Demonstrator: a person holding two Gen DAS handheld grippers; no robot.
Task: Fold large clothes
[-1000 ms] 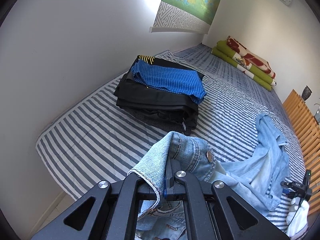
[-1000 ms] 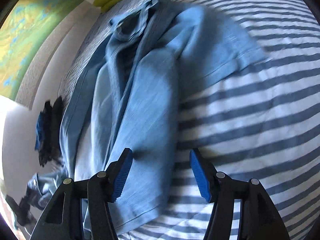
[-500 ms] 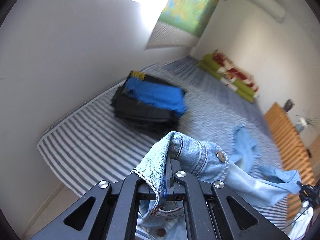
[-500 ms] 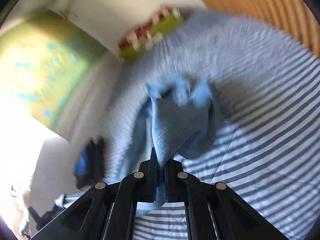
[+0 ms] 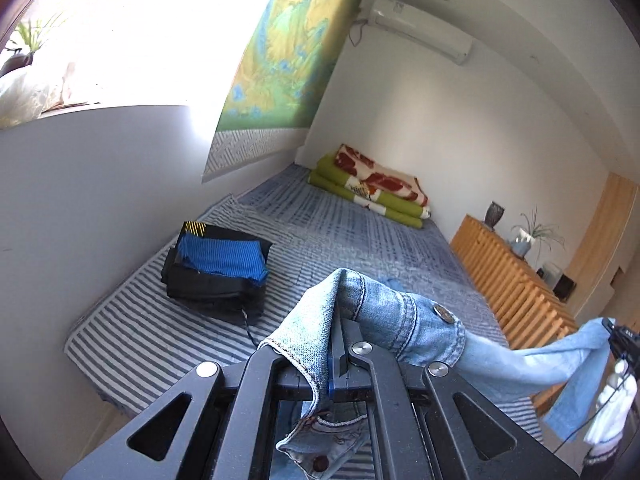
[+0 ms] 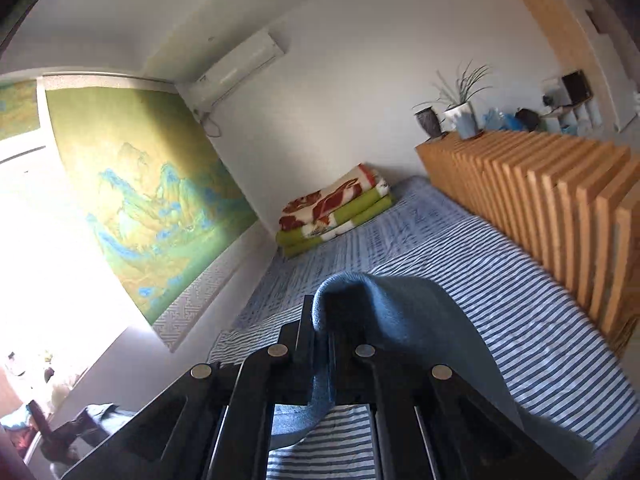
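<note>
Jeans [image 5: 404, 320] lifted clear above bed [image 5: 140, 344], waistband pinched tight in left gripper [image 5: 335, 354], far end clamped in right gripper [image 6: 326, 354], mid-spread step by the look; next: pull taut, lay flat beside pile [image 5: 218, 270]

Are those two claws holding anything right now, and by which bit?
Both pinch the same denim jeans: the left gripper at the buttoned waistband, the right gripper on a fold of a leg.

Folded blankets [image 5: 372, 190], landscape wall hanging [image 6: 144, 196], slatted wooden cabinet [image 6: 560, 200].
</note>
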